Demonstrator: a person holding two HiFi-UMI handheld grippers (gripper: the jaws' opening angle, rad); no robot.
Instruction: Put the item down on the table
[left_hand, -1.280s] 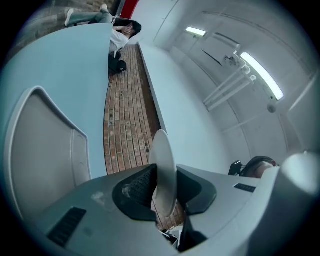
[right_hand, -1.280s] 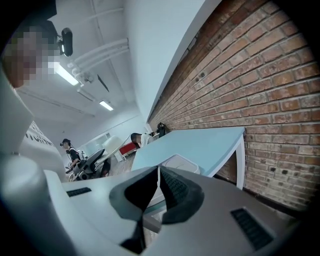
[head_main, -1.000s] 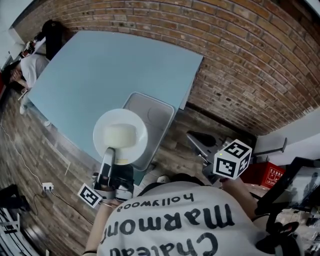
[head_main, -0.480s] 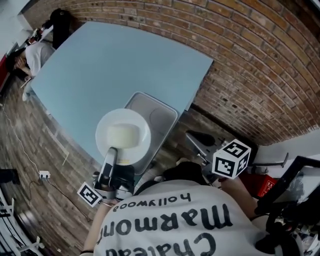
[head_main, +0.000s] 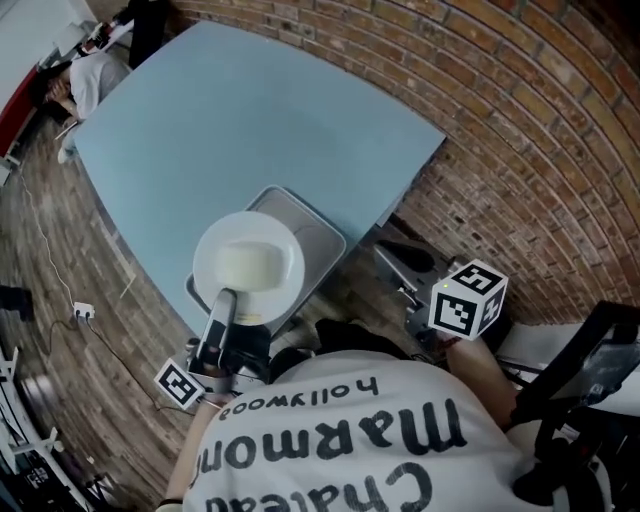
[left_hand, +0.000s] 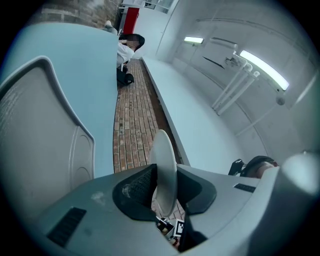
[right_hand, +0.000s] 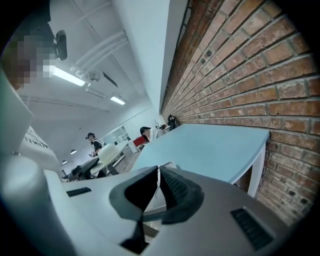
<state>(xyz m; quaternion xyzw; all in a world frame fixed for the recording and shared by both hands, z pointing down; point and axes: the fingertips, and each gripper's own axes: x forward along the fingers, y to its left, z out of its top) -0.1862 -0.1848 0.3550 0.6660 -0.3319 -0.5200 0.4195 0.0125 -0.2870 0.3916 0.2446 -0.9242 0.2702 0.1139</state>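
Gripping a white plate (head_main: 248, 262) by its near rim, the left gripper (left_hand: 162, 186) is keeping its 2 jaws clamped on the edge, and the plate is hanging level above the grey tray (head_main: 322, 232) at the near corner of the blue table (head_main: 260, 110). Over the last 1 second the plate is covering more of the tray, yet it seems not to be resting on anything, so the setting-down is probably still ahead. The right gripper (right_hand: 157, 175) is idling beside the brick wall (head_main: 520, 120), jaws drawn together on nothing.
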